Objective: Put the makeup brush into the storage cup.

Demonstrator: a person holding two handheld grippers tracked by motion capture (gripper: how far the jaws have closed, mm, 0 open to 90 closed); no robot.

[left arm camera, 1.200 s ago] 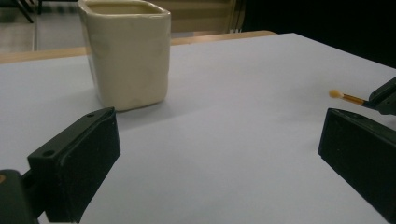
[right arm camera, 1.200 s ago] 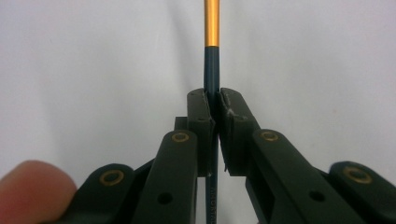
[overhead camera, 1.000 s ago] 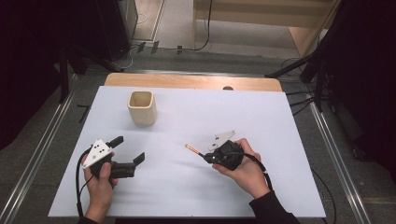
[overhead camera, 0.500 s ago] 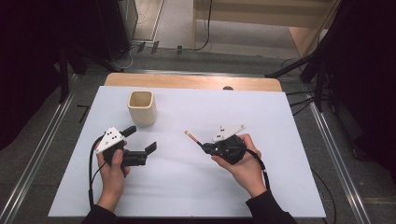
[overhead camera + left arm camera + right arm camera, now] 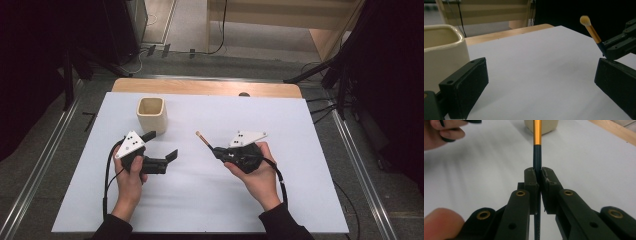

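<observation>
From the high view we see the right gripper (image 5: 216, 149) clamped on a small brush (image 5: 205, 141), its pale tip pointing up and to the left, lifted off the white table (image 5: 300, 150). The left gripper (image 5: 162, 146) has its jaws wide apart with nothing between them, and it sits just below and to the right of the cream cup (image 5: 152, 114). Compared with a second ago, we find the left gripper has come up the table towards the cup, while the right one has barely shifted and the brush is in the same grip.

In the left gripper view we see the two black jaws standing far apart over bare table. The cup (image 5: 441, 52) is close by the left jaw, and the brush (image 5: 592, 31) rises at the right, held by the other gripper (image 5: 610, 48).

In the right gripper view the pads (image 5: 531, 182) are pressed together on the dark handle of the brush (image 5: 537, 147), whose orange part runs on towards the cup (image 5: 544, 126). Fingers of the other hand (image 5: 444, 132) show at the upper left.
</observation>
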